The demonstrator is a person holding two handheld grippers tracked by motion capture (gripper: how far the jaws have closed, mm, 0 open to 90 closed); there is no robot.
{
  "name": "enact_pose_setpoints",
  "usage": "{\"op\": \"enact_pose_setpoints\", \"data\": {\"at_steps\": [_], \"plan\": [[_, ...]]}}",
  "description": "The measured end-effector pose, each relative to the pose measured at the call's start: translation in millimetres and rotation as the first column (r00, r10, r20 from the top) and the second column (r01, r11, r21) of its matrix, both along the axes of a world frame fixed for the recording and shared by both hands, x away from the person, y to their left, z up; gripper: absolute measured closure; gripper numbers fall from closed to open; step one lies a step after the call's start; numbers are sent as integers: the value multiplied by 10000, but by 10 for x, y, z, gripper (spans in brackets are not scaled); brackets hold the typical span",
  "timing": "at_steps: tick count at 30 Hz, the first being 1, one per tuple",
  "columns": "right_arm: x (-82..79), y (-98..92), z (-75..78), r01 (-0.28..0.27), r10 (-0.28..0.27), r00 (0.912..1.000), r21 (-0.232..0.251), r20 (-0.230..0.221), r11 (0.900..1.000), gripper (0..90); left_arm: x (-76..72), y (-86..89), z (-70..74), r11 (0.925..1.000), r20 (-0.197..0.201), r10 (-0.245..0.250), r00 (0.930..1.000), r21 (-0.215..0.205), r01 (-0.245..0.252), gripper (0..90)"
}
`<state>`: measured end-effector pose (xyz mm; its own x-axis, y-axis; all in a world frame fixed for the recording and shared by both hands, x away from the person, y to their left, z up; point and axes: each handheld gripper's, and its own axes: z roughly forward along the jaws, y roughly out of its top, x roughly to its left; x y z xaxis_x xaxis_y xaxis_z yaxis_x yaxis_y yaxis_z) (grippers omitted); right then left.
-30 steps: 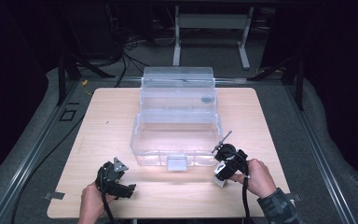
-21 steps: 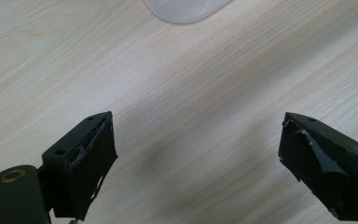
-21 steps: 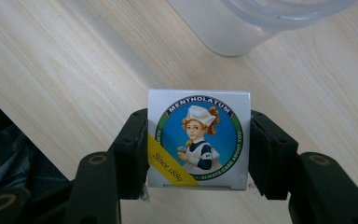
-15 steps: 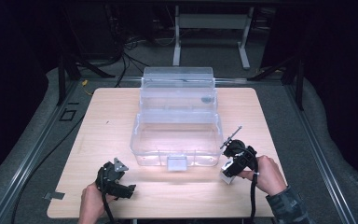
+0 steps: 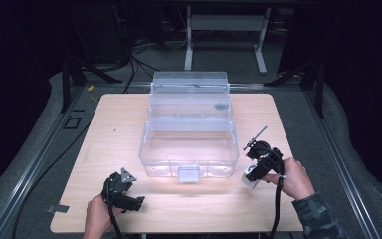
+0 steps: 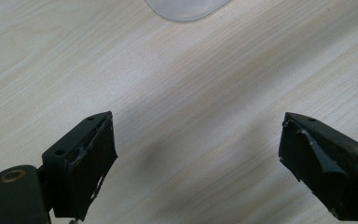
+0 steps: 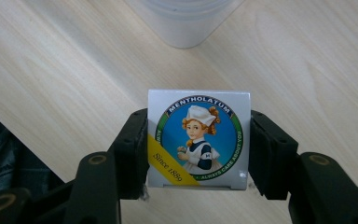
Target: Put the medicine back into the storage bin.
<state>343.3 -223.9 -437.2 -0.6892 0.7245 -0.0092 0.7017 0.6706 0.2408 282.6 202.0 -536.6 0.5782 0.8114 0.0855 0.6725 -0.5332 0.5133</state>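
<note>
My right tongs point(image 7: 198, 140) clamp a small square Mentholatum box point(image 7: 198, 139) by its two sides, just above the wooden table point(image 5: 114, 134) beside the clear plastic case point(image 5: 189, 144). My left tongs point(image 6: 198, 158) gape wide, empty, over bare wood.

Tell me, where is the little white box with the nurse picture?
The small white Mentholatum box sits clamped in the right gripper, by the clear plastic bin's front right corner.
</note>
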Motion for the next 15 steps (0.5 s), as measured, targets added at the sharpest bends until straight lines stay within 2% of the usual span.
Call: {"op": "enact_pose_setpoints", "data": {"at_steps": [4,7,8,9,10,15], "plan": [[81,-88,66,106,-106,9999,199,-23,9997,459,2,-6,5,10000,41,-12,10000,-7,12,107],[133,-120,94,222,-223,9997,74,59,9997,459,5,-3,13,10000,84,41,10000,-47,-41,106],[151,-132,99,218,-219,9998,166,24,9996,459,5,-2,10,10000,84,67,9999,-30,-66,106],[164,-132,118,264,-262,9996,-156,82,9995,459,6,-1,7,10000,62,67,10000,-28,-67,106],[183,-143,111,243,-243,9997,125,-14,9996,459,8,1,4,10000,59,36,10000,-4,-36,106],[233,-154,127,340,-340,9994,76,25,9994,459,6,-2,7,10000,59,61,10000,-41,-61,105]]}}
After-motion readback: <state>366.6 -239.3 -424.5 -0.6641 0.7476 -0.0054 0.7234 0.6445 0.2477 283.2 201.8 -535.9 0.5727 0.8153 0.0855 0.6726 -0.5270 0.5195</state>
